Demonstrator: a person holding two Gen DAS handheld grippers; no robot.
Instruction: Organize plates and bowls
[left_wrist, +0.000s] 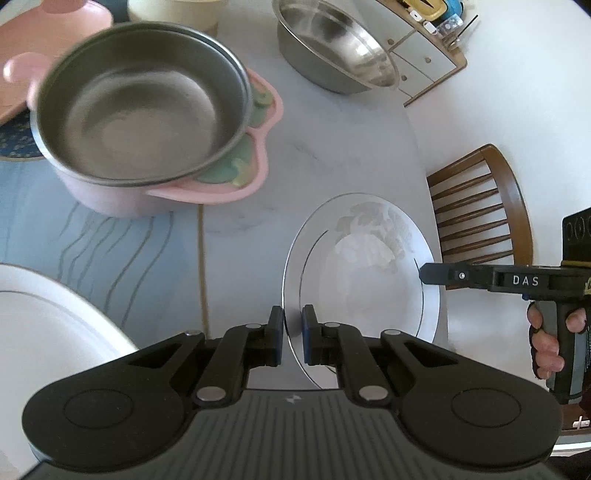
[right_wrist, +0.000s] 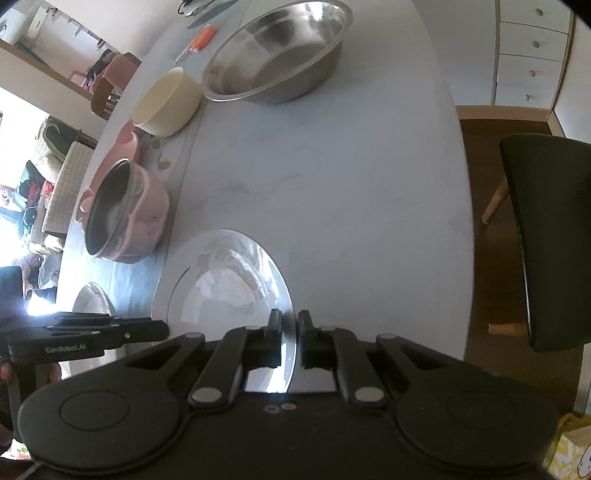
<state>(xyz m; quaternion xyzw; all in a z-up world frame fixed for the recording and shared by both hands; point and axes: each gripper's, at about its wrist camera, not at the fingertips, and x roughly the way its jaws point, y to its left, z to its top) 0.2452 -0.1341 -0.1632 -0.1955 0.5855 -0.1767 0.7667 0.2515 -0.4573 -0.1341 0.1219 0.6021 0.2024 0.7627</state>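
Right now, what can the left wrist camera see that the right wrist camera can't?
Only the left wrist view shows the wooden slatted chair and the big white plate at its lower left edge.

Only the right wrist view shows the dark chair and the orange thing at the table's far end.

Both show the glass plate pinched at opposite rims by the left claw and right claw, the pink pot and the steel bowl.

plate (left_wrist: 369, 266) on table (left_wrist: 332, 147) | steel bowl (left_wrist: 140, 114) in pot (left_wrist: 110, 195), left
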